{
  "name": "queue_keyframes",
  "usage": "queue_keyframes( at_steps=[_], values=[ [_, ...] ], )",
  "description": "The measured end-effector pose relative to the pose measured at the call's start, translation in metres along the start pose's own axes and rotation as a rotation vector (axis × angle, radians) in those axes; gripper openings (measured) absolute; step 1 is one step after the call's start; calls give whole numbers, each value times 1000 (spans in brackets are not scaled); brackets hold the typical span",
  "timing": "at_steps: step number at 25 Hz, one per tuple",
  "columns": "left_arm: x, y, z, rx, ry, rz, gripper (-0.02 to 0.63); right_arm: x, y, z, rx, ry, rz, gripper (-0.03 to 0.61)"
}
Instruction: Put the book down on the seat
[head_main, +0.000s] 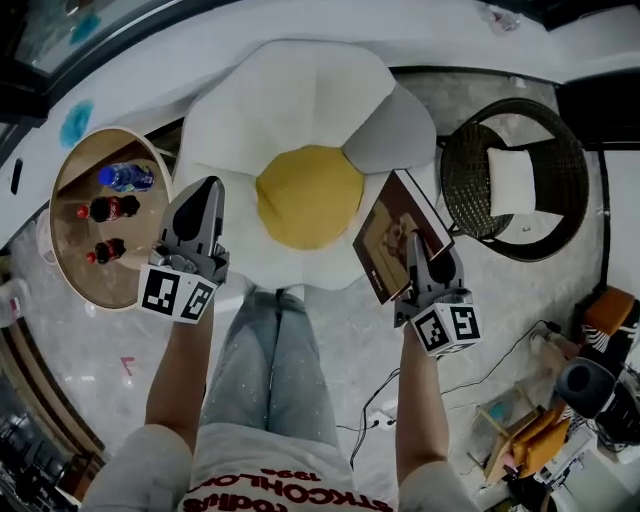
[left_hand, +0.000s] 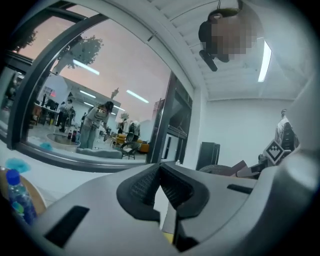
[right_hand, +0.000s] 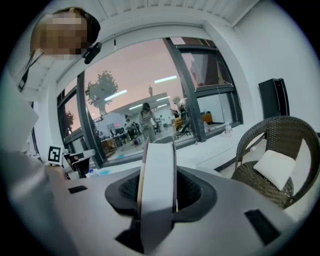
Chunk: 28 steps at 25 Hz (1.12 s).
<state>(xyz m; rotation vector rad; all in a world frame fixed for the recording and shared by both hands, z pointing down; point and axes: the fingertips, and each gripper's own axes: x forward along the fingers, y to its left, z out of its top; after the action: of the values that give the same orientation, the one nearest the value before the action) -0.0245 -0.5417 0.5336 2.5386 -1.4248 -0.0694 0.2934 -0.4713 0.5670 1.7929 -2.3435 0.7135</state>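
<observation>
The seat (head_main: 230, 130) is seen as soft matt cloth, the book (head_main: 385, 240) as glossy-covered paper, the table (head_main: 95, 160) as smooth wood, the chair (head_main: 460, 170) as woven wicker.

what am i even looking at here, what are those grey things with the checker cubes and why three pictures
There is no robot: a person holds hand-held tongs in each hand, and the marker cubes are part of them. The top-down picture comes from a camera on the person's head; the other two come from cameras riding on each tongs, looking along the jaws. Below is a fried-egg-shaped seat, with a round table carrying bottles to its left and a wicker chair to its right. The right tongs are clamped on a book, held near the seat's right edge. The left tongs are closed with nothing in them.
</observation>
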Motion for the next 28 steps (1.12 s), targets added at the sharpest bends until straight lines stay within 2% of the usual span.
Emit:
queue_keyframes(
  at_steps=[8,18,20,28],
  values=[
    [20,-3,-81,-7,62,-27,14,53,-64,-96,69,128,-36,161],
    [13,-4,-152,-34,104,-44,14,121,-136,-242,297,286,-74,161],
    [8,-5,-164,-47,116,-42,14,130,-143,-263,338,316,-84,161],
    [-7,-17,-199,-71,148,-65,14,146,-175,-320,381,398,-158,161]
  ],
)
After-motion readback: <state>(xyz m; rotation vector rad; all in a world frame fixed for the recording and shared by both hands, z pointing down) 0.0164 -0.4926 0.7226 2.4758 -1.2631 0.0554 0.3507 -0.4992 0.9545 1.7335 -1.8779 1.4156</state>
